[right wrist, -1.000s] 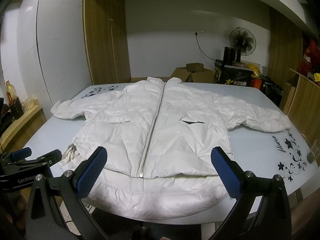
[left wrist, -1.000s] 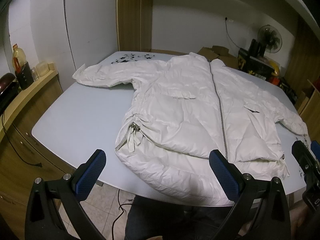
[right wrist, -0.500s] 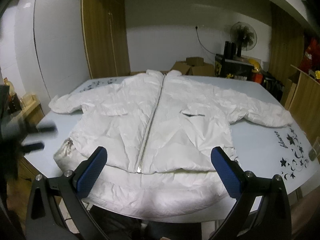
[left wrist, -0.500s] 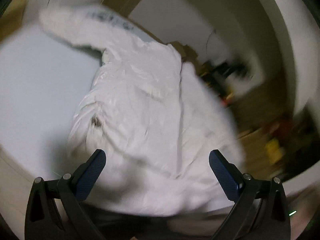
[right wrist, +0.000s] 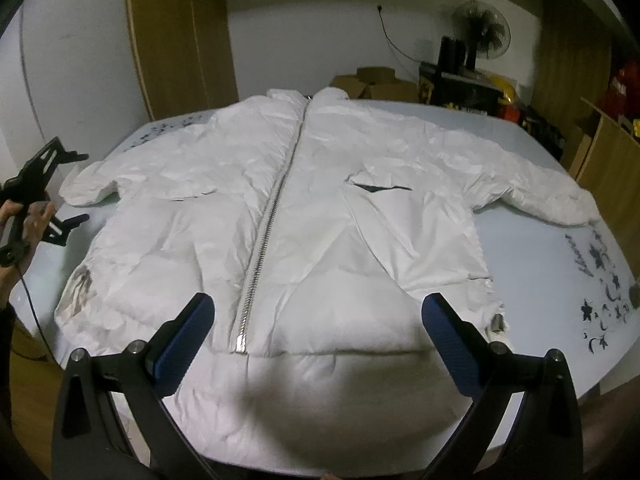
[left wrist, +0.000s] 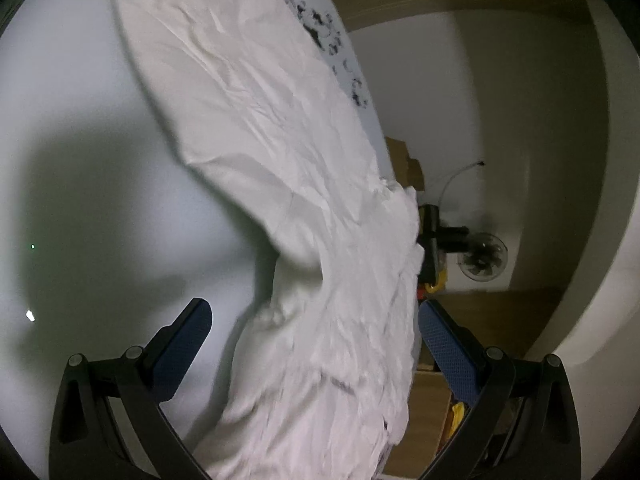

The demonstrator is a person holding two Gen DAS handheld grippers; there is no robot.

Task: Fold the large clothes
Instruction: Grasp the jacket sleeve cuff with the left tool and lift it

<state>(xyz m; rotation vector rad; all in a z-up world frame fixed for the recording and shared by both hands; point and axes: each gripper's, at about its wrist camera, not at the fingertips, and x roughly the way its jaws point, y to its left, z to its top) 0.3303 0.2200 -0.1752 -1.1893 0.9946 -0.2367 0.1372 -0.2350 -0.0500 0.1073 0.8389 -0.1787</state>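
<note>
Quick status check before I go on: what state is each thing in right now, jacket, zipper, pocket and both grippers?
White puffy jacket: spread flat, front up, unfolded.
Silver zipper: closed.
Chest pocket: gaping open.
Left sleeve: stretched out on pale blue table.
Left gripper: open.
Right gripper: open.

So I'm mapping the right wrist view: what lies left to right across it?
Left tool in a hand → jacket's left sleeve → zipper → chest pocket → other sleeve → black floral print on the table.
</note>
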